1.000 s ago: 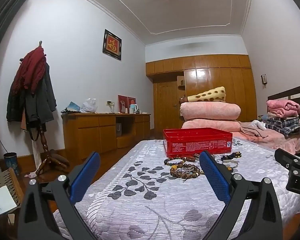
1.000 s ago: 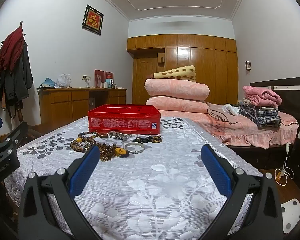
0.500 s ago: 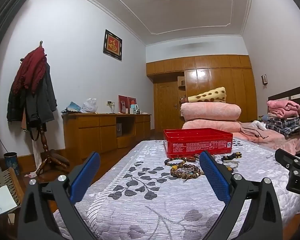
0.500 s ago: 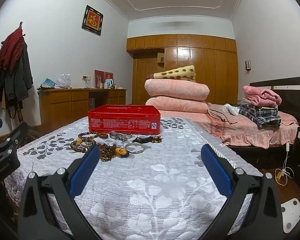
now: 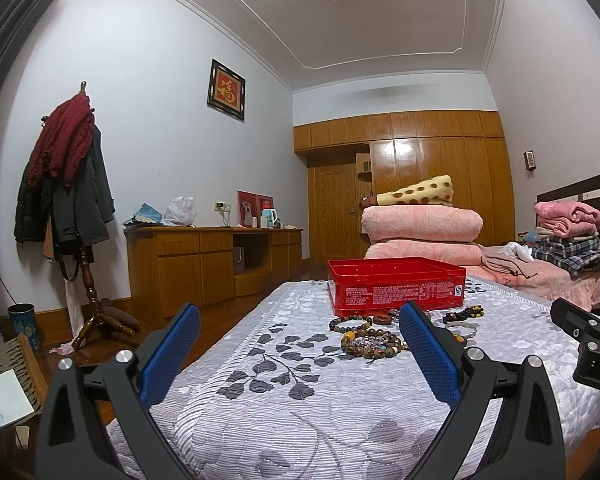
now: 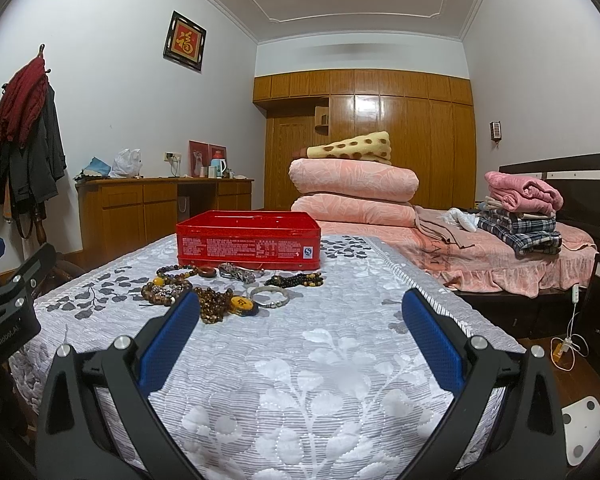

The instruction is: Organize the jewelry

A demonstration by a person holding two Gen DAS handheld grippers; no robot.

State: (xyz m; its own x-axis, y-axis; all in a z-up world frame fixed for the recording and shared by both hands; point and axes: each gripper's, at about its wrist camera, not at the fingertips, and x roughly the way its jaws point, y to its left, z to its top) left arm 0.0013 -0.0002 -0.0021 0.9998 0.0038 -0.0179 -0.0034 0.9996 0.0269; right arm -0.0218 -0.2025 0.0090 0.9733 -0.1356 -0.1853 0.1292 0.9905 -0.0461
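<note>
No shift; beaded bracelets beside red tin

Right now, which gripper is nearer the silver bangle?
Right, by a small margin. The right gripper has the silver bangle just ahead, left of center. The left gripper sees it further right, past its right finger.

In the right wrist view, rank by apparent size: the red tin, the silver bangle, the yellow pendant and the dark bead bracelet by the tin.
1. red tin, by far the largest.
2. dark bead bracelet and silver bangle: too alike to rank; the bangle lies nearer the camera.
3. yellow pendant, smallest.
</note>
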